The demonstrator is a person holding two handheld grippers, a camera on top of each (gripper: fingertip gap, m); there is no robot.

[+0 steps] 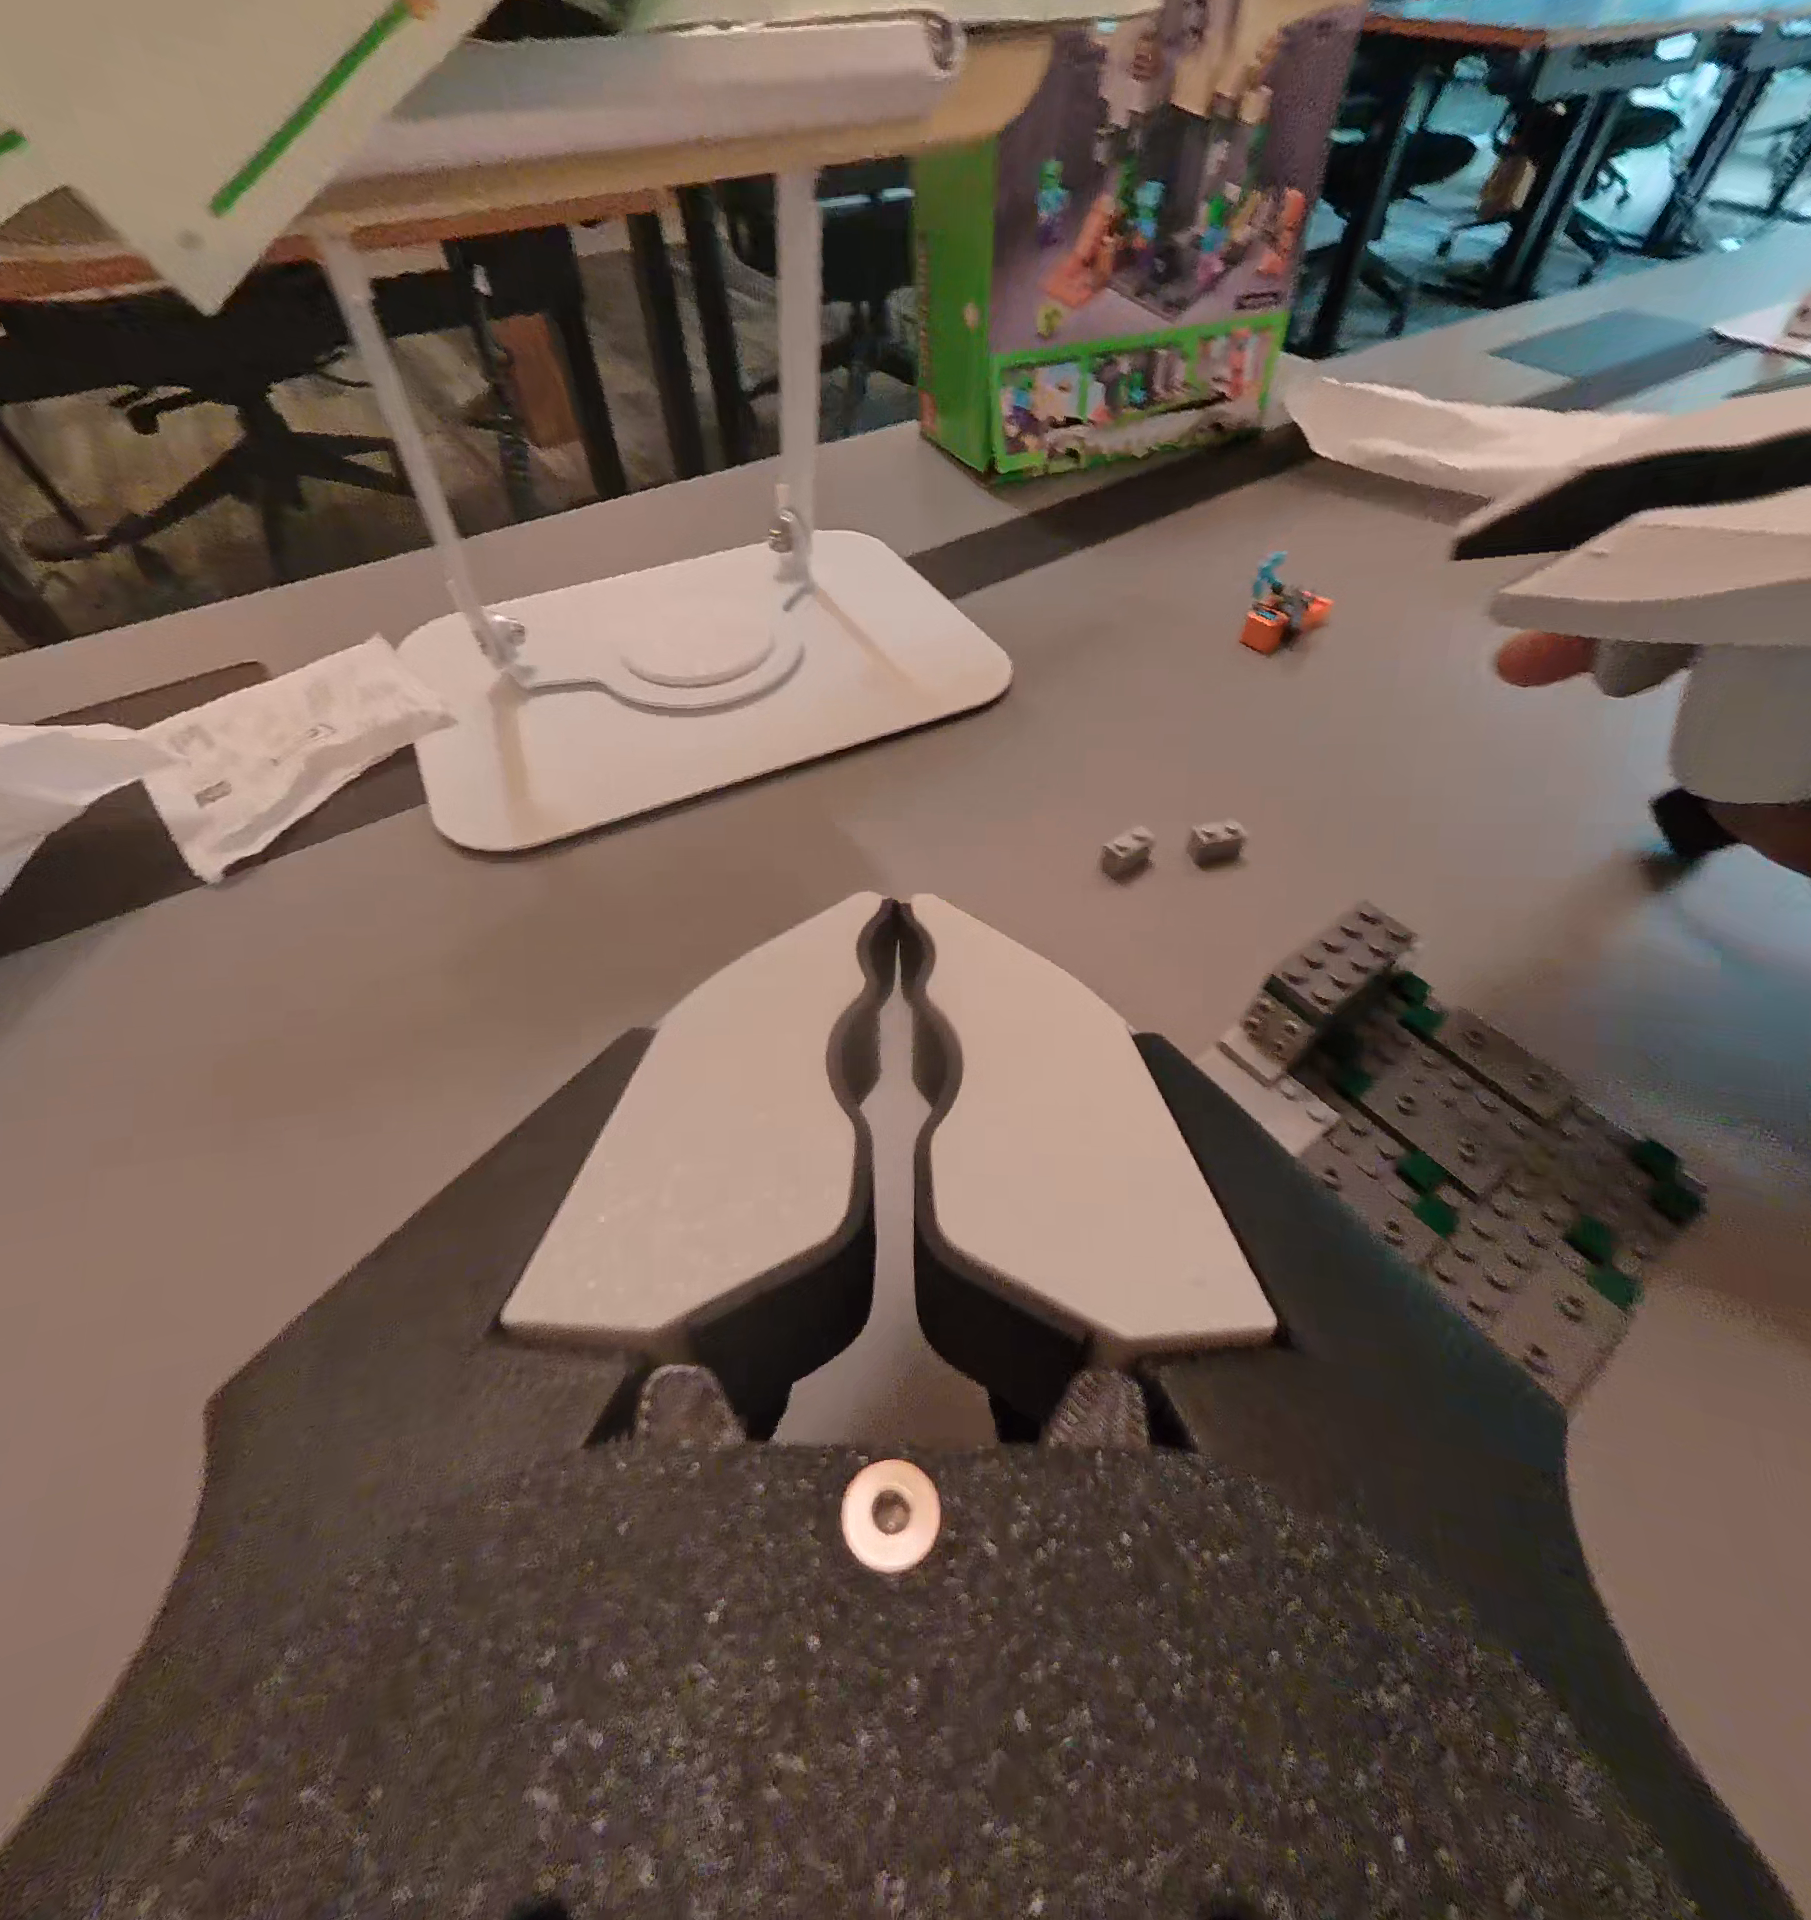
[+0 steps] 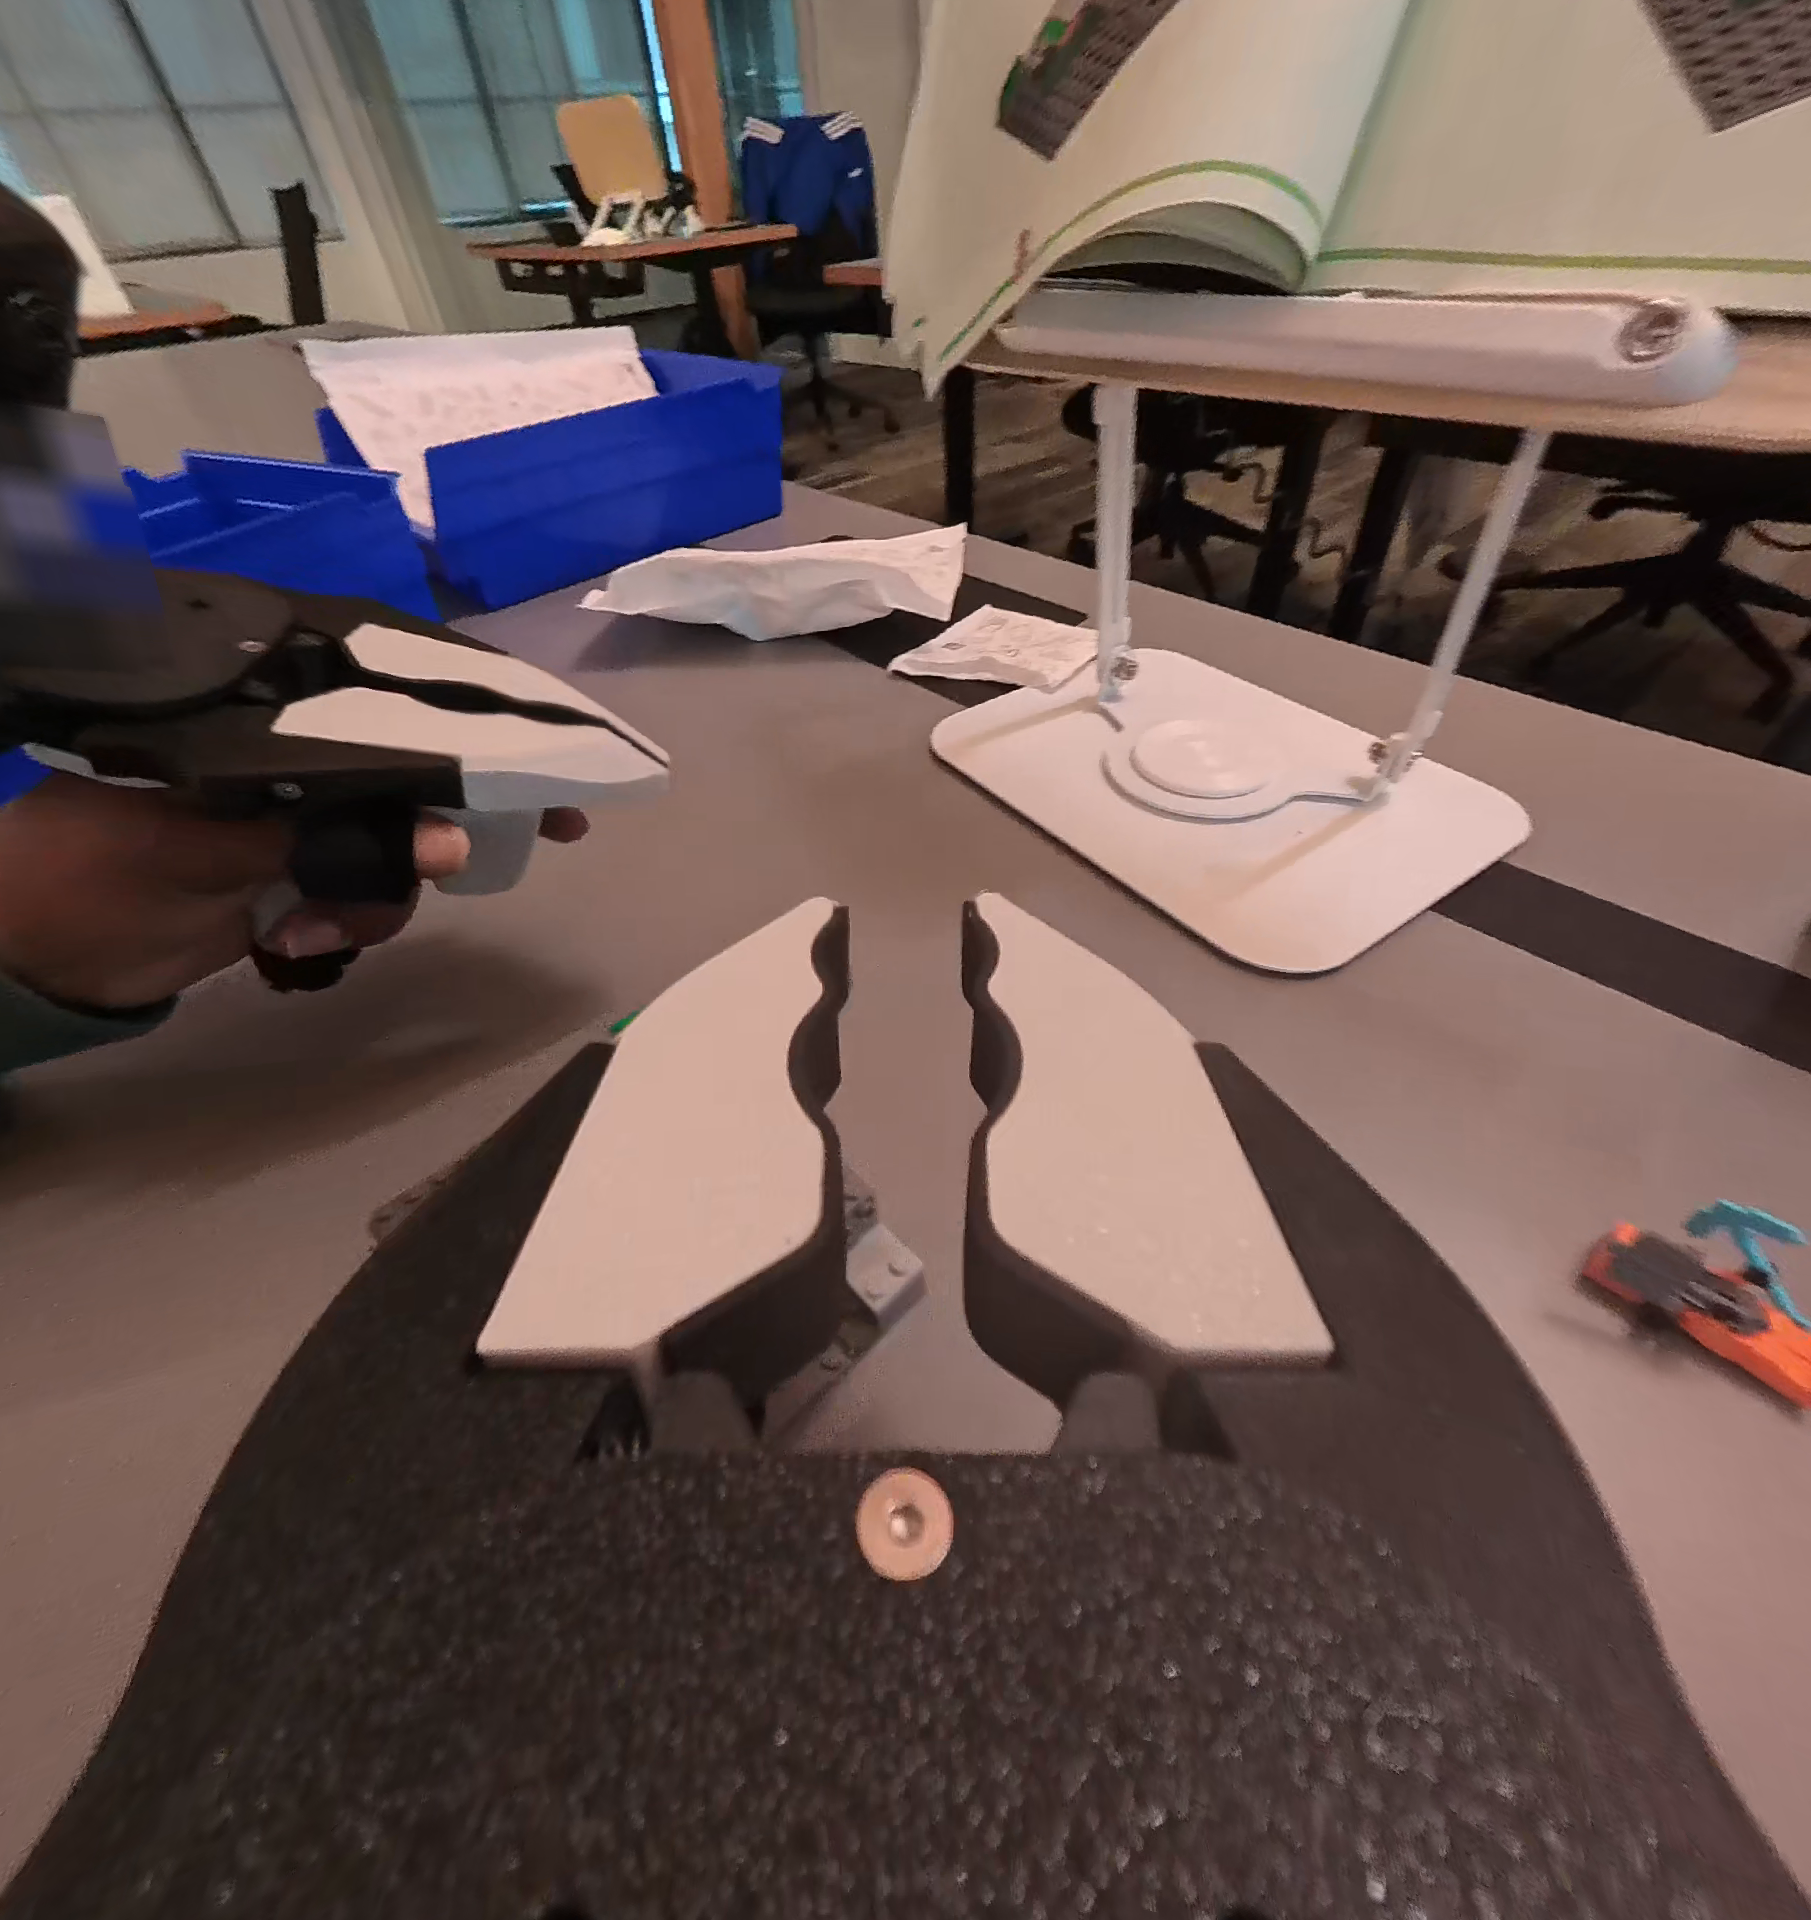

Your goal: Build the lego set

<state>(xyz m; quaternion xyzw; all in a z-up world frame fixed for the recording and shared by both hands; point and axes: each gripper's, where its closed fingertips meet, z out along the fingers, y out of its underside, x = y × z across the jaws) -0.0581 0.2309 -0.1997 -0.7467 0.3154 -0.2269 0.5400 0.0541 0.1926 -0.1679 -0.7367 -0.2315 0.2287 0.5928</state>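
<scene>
My left gripper [image 1: 896, 912] is shut and empty, hovering over bare grey table. A grey studded lego build [image 1: 1452, 1122] with dark green bits lies to its right. Two small grey bricks [image 1: 1127, 854] [image 1: 1218, 842] lie just beyond the build. An orange and teal lego figure [image 1: 1280, 613] lies farther back; it also shows in the right wrist view [image 2: 1711, 1309]. My right gripper [image 2: 906, 916] is open and empty above the table, with a corner of the grey build [image 2: 880, 1268] showing below between its fingers. The left gripper [image 2: 652, 758] shows at its left, the right gripper [image 1: 1483, 571] at the far right.
A white book stand [image 1: 703, 675] [image 2: 1233, 810] holds an open instruction booklet [image 2: 1296, 156] at the table's far side. The lego box [image 1: 1119, 260] stands behind the figure. Crumpled white paper bags [image 1: 257, 748] [image 2: 797, 582] and blue bins [image 2: 568, 478] lie to the left. My right fingertips sit around 12 cm from my left ones.
</scene>
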